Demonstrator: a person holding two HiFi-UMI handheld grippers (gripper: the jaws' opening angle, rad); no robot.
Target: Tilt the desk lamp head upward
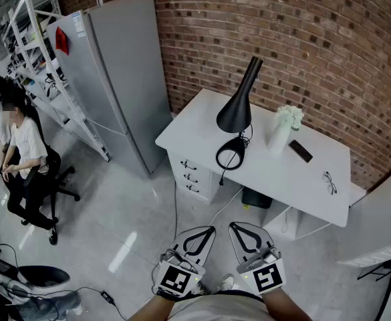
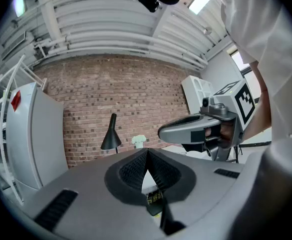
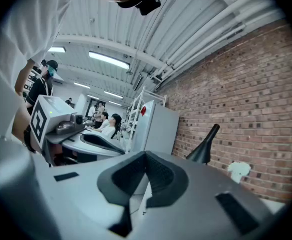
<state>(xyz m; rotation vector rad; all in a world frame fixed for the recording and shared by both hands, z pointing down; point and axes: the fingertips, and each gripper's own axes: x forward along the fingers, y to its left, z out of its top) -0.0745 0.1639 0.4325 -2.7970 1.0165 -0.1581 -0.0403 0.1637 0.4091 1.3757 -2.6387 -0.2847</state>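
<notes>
I'm standing in a lab-like hall. There is a bare brick wall (image 1: 302, 39), a white desk (image 1: 289, 179) near a grey fridge (image 1: 115, 79), metal racks (image 1: 38, 52), a seated person (image 1: 25, 146) and ceiling strip lights (image 3: 108, 60).

The lamp (image 1: 235, 116) stood on the worktop (image 1: 275, 179), which backed onto the wall (image 1: 315, 39). A vase (image 1: 279, 136) stood just right of the lamp, a remote (image 1: 301, 151) beyond, and glasses (image 1: 330, 183) nearer the front edge. A fridge (image 1: 115, 79) stood left of the worktop.
</notes>
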